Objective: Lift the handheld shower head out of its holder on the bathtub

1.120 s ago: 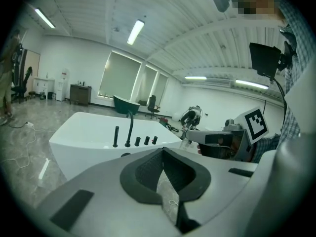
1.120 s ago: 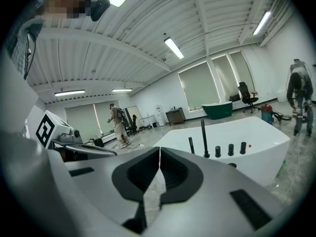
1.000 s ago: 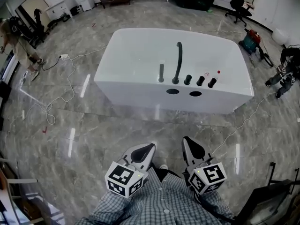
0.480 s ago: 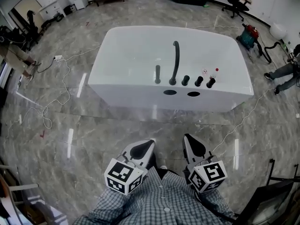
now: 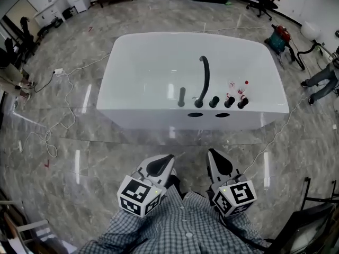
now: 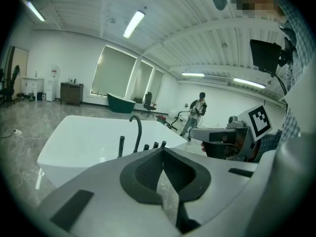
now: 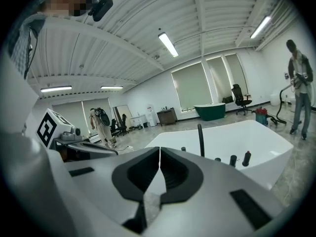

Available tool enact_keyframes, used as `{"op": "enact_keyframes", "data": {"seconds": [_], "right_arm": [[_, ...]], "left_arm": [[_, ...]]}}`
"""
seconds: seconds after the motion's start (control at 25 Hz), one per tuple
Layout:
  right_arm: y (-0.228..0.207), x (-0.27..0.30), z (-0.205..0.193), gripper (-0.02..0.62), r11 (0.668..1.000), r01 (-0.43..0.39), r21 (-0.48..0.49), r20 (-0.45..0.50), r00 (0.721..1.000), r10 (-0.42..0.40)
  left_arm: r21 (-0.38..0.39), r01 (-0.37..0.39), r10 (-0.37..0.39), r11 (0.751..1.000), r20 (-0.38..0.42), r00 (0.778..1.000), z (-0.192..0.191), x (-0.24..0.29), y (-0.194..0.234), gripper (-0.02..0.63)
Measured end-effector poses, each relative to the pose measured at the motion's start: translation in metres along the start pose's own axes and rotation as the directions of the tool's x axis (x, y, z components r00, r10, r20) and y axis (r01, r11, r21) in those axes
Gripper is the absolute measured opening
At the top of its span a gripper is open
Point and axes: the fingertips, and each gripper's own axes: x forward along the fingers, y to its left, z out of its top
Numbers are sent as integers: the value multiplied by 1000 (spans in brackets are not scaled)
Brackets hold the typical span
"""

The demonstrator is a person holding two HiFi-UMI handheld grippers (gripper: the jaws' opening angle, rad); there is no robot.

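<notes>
- left tool (image 5: 160,165) and right tool (image 5: 220,167) are sitting shut, empty.
- shower head (image 5: 181,96) is standing upright on the bathtub (image 5: 159,119) near rim, left of the spout (image 5: 204,78), well ahead; left tool is looking nearer.

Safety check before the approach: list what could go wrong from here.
The white cable on the floor lies near the path to the bathtub and may trip the person. The shower head stands close beside the curved spout, so a gripper could grab the wrong one. The left gripper and right gripper are shut and must open first.
</notes>
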Motion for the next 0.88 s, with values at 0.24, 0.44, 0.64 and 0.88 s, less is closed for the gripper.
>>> {"op": "enact_keyframes", "data": {"seconds": [0.24, 0.44, 0.64, 0.88], "right_arm": [[0, 40, 9, 18, 999, 34, -6, -2, 999, -34], [3, 56, 10, 18, 998, 59, 2, -26, 998, -58], [-5, 74, 8, 18, 998, 62, 0, -53, 997, -62], [-27, 99, 15, 18, 998, 55, 8, -61, 997, -55]], "left_arm": [[28, 29, -29, 999, -9, 1000, 13, 12, 37, 9], [3, 43, -43, 999, -20, 999, 13, 10, 52, 9], [-31, 34, -35, 999, -35, 999, 6, 19, 68, 9], [-55, 17, -20, 998, -55, 998, 9, 41, 84, 9]]}}
